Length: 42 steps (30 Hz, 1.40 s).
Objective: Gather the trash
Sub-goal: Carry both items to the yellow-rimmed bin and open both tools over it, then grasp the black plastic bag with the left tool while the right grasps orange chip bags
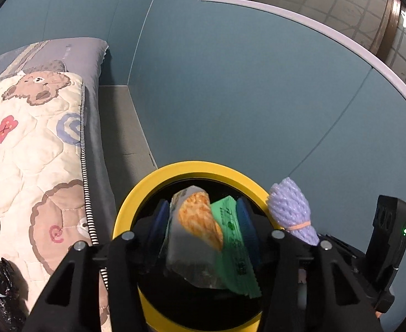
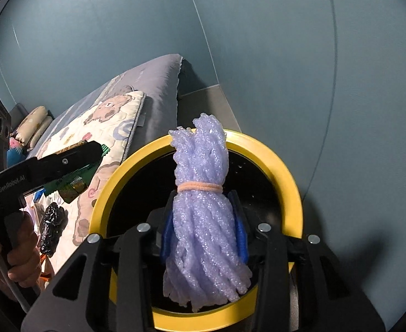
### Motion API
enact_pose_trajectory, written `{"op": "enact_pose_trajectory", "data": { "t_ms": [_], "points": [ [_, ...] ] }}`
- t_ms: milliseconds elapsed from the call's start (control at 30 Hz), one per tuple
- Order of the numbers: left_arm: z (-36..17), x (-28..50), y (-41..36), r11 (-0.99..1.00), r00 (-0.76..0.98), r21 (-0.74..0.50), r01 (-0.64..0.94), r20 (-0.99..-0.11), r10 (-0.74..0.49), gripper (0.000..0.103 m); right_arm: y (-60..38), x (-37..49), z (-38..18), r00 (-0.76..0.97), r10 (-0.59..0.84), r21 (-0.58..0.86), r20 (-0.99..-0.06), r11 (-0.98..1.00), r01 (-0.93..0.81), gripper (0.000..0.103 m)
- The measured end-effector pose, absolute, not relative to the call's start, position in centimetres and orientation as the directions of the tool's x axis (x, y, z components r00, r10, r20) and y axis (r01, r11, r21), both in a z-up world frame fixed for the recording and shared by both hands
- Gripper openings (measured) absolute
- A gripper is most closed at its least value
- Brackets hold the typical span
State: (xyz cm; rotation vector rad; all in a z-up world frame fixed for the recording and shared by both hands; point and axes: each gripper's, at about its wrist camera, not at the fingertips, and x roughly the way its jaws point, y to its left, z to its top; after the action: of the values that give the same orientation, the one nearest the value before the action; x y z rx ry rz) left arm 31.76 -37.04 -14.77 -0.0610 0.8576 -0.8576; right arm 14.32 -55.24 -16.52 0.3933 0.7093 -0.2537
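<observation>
A yellow-rimmed bin [image 1: 192, 167] with a black inside stands below both grippers. My left gripper [image 1: 201, 215] hangs over its mouth, jaws apart. A clear snack wrapper [image 1: 194, 221] with an orange print and a green packet [image 1: 230, 238] lie loose and blurred between the blue pads [image 1: 158, 221]. My right gripper [image 2: 204, 221] is shut on a purple foam-net bundle [image 2: 203, 202] tied with a peach band, upright over the bin's rim [image 2: 288, 177]. The bundle [image 1: 288, 210] also shows at the bin's right edge in the left wrist view. The left gripper [image 2: 64, 160] appears at the left of the right wrist view.
A bed with a cartoon-bear quilt [image 1: 37, 152] runs along the bin's left side. A crumpled black bag [image 2: 52, 229] and other small items lie on it. Blue walls [image 1: 230, 83] stand behind, with a strip of grey floor [image 1: 125, 127] between. A hand [image 2: 17, 249] holds the left gripper.
</observation>
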Motion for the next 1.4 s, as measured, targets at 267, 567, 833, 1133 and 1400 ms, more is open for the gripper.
{"op": "enact_pose_trajectory", "data": {
  "t_ms": [267,567,833,1133,1400],
  "points": [
    [-14.0,32.4,-35.4,0.712,0.397,-0.375,0.593,-0.633,-0.664,0.081,-55.2,13.3,-16.3,0.726,-0.128,0.235,-0.676,0.896,0.377,0.058],
    [-11.2,30.3,-29.5,0.759,0.51,-0.331,0.56,-0.584,-0.631,0.095,-52.0,11.3,-14.8,0.783,-0.081,0.268,-0.617,0.914,0.306,0.069],
    [-9.3,28.7,-20.4,0.833,0.622,-0.277,0.478,-0.563,-0.544,0.095,-44.0,11.5,-12.3,0.839,0.054,0.264,-0.541,0.958,0.108,0.075],
    [-8.5,28.4,-8.6,0.922,0.731,-0.228,0.313,-0.561,-0.387,0.095,-35.1,12.8,-9.7,0.826,0.219,0.256,-0.52,0.962,-0.094,0.077],
    [-10.5,28.5,0.3,0.966,0.755,-0.172,0.194,-0.602,-0.259,0.095,-28.4,13.1,-10.0,0.769,0.322,0.244,-0.553,0.944,-0.221,0.079]
  ]
}}
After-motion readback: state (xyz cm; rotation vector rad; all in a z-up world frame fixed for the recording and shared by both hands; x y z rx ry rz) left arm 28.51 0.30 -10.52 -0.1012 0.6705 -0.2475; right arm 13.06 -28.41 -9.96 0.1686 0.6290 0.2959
